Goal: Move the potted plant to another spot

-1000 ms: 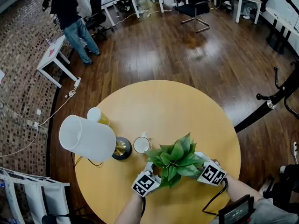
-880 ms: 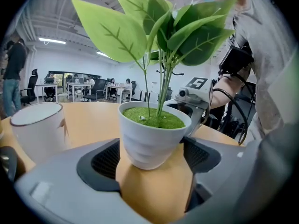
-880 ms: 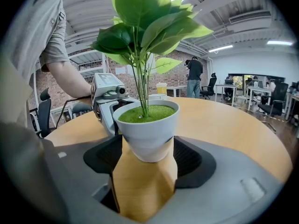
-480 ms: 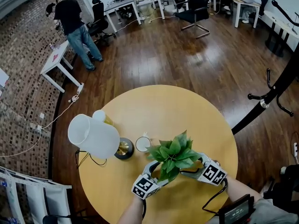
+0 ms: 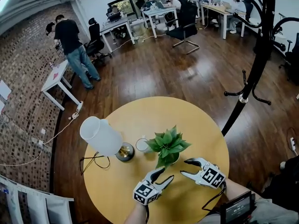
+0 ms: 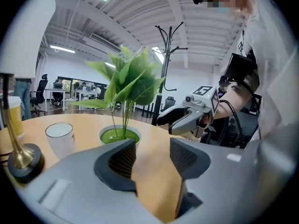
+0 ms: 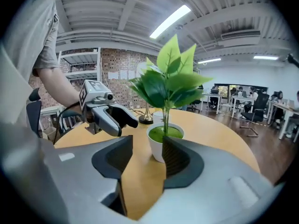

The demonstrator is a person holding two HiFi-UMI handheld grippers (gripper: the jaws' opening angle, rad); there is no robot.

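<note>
The potted plant (image 5: 167, 145), green leaves in a small white pot (image 7: 160, 143), stands by itself on the round yellow table (image 5: 205, 129). In the left gripper view its pot (image 6: 119, 137) sits just beyond the jaws. My left gripper (image 5: 164, 174) and right gripper (image 5: 184, 167) hover side by side on the near side of the pot, clear of it. Both pairs of jaws are closing with nothing between them. Each gripper view shows the other gripper: the right gripper (image 6: 164, 122) and the left gripper (image 7: 127, 121).
A lamp with a white shade (image 5: 100, 135) and brass base (image 5: 125, 152) stands left of the plant, with a glass cup (image 5: 141, 145) between them. A black coat stand (image 5: 254, 55) rises right of the table. People and desks are far behind.
Both grippers flanked the pot under the leaves; now they have let go, risen and pulled back toward me with narrower jaws. The plant stands free.
</note>
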